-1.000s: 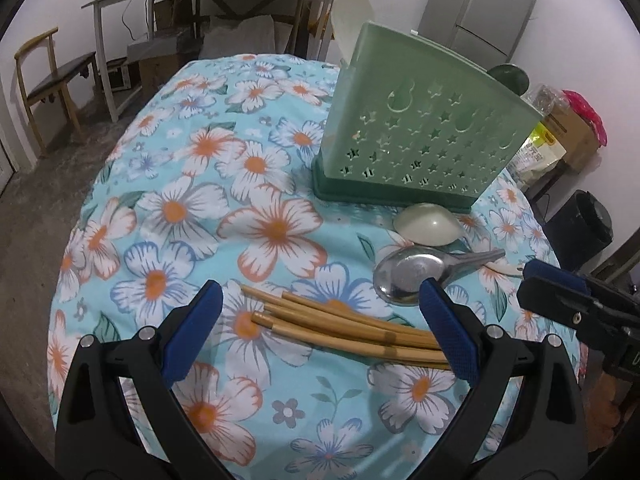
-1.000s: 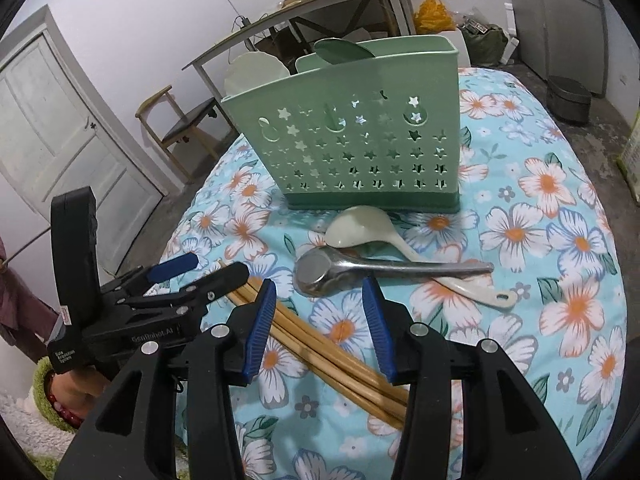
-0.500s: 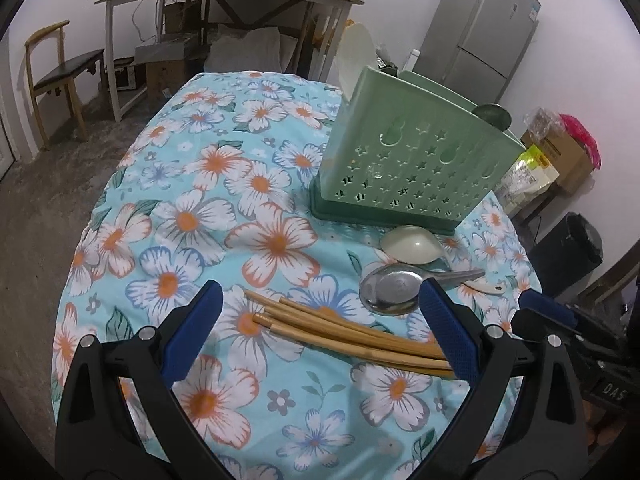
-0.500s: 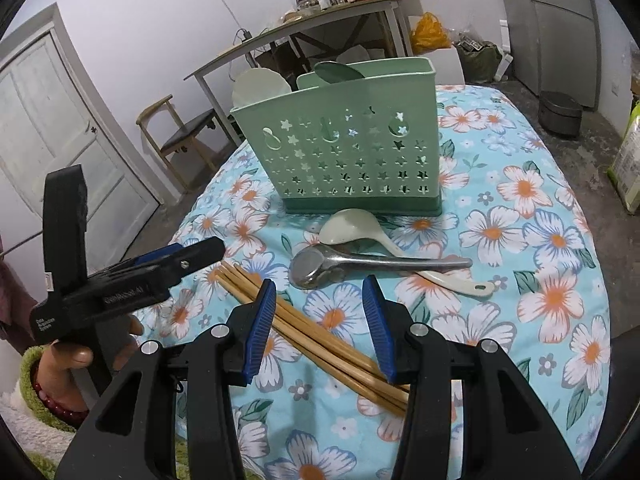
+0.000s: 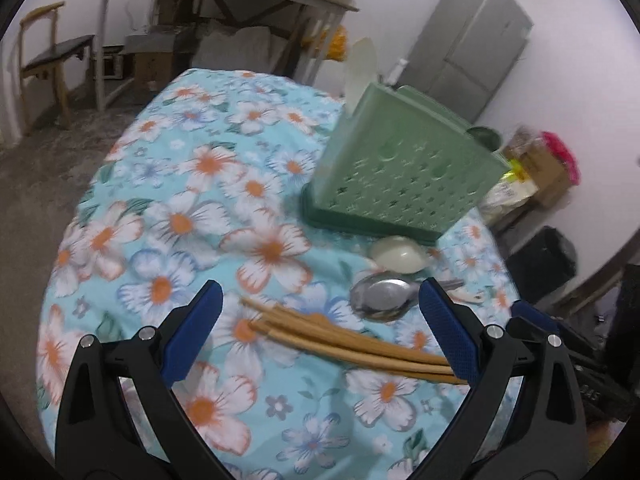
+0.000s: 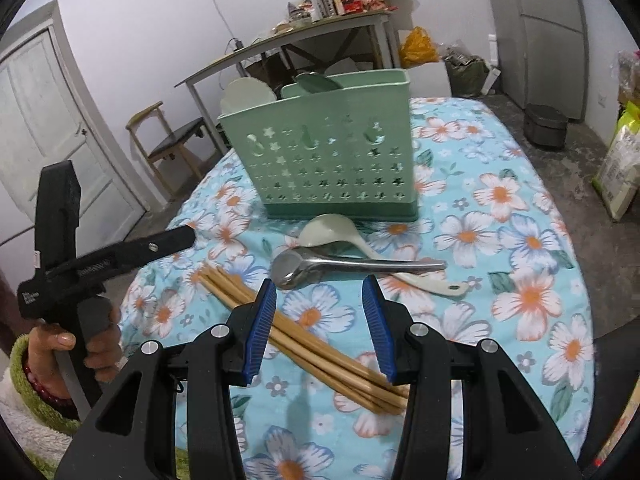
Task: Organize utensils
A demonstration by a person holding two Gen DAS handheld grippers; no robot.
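A green perforated utensil holder point(image 6: 336, 156) stands on the floral table, also in the left wrist view point(image 5: 400, 172). In front of it lie a pale plastic spoon point(image 6: 332, 232), a metal spoon point(image 6: 340, 266) and a bundle of wooden chopsticks point(image 6: 304, 332). The left wrist view shows the chopsticks point(image 5: 340, 340), metal spoon point(image 5: 380, 296) and pale spoon point(image 5: 396, 254). My left gripper point(image 5: 320, 328) is open and empty above the chopsticks. My right gripper point(image 6: 320, 320) is open and empty over the chopsticks' other end.
The floral tablecloth point(image 6: 520, 260) covers a round table. A pale ladle and a green spoon stand in the holder point(image 6: 248, 96). A wooden chair point(image 6: 172, 148), a cluttered side table point(image 6: 304, 40), a fridge point(image 5: 472, 44) and a black bin point(image 5: 544, 264) stand around.
Both grippers have pulled back and up from the table, so the utensils and holder look smaller and farther. Nothing on the table has moved. Both grippers stay open.
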